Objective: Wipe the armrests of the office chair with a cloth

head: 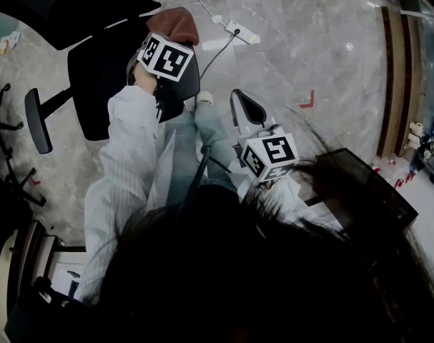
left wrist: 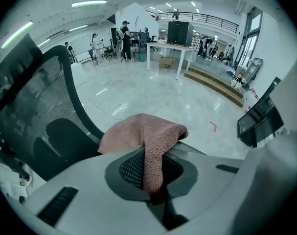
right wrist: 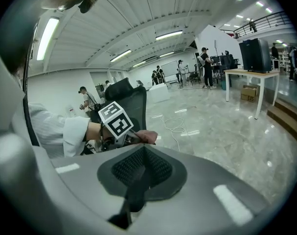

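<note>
My left gripper [head: 172, 40] is shut on a pinkish-brown cloth [head: 176, 23], held over the right side of the black office chair [head: 102, 84]. Whether the cloth touches the armrest below it is hidden. In the left gripper view the cloth [left wrist: 144, 133] hangs bunched out of the closed jaws, with the mesh backrest [left wrist: 33, 106] to the left. The chair's other armrest [head: 36, 121] sticks out at the far left. My right gripper [head: 248, 110] hovers over the floor to the right of the chair, shut [right wrist: 140, 169] with nothing in it. Its view shows the left gripper's marker cube [right wrist: 116, 121] and the cloth [right wrist: 146, 137].
A white power strip [head: 242, 31] and its cable lie on the grey floor beyond the chair. A red mark [head: 307, 100] is on the floor to the right. A dark screen [head: 363, 188] stands at right, wooden steps [head: 395, 70] beyond. Another chair's base [head: 2, 123] is at left.
</note>
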